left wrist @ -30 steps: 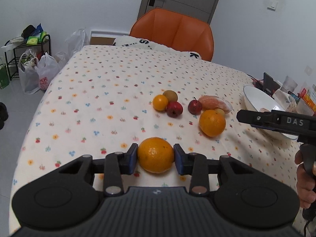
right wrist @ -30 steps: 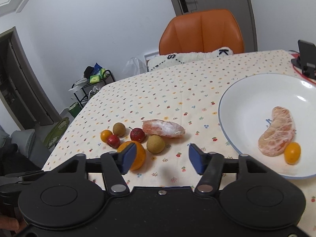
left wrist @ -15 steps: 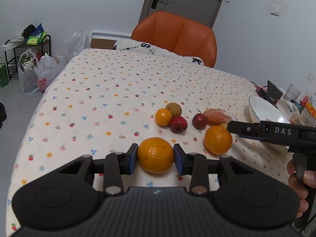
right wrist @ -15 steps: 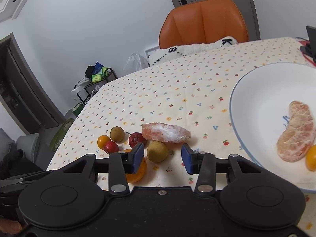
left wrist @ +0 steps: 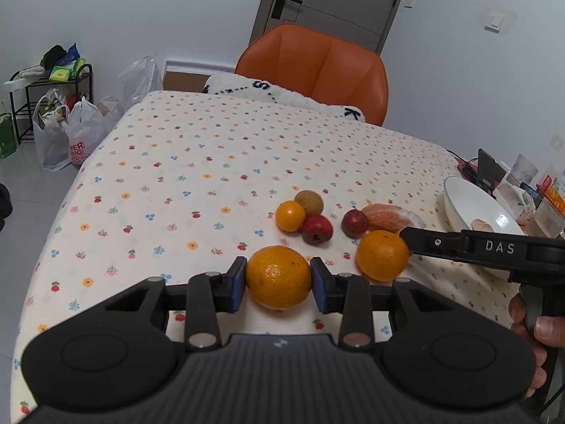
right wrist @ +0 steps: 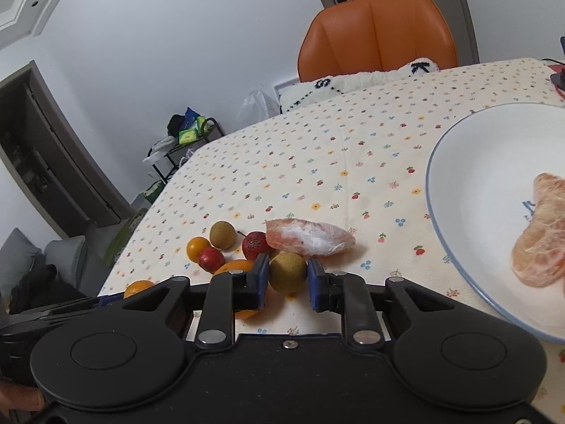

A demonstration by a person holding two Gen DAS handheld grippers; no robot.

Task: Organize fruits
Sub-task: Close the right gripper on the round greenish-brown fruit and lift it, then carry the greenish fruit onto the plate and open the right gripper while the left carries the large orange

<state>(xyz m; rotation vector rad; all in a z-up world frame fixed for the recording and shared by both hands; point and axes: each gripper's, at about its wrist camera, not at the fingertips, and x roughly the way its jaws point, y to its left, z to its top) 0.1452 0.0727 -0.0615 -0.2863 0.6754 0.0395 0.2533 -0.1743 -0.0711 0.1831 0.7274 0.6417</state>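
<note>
Orange chair (left wrist: 317,70) at the tabletop's far edge, white fluffy cushion (left wrist: 282,93) with black letters before it, grey door (left wrist: 335,0) behind, black rack (left wrist: 49,81) with plastic bags (left wrist: 67,130) beyond the left edge, floral tablecloth (left wrist: 197,162)

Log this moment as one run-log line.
left gripper: shut on large orange | right gripper: closing around brown round fruit, contact unclear | plate: holds peeled segment

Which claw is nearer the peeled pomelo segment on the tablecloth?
Right. The right claw sits just before the segment, around a brown fruit. The left claw holds an orange, farther back.
</note>
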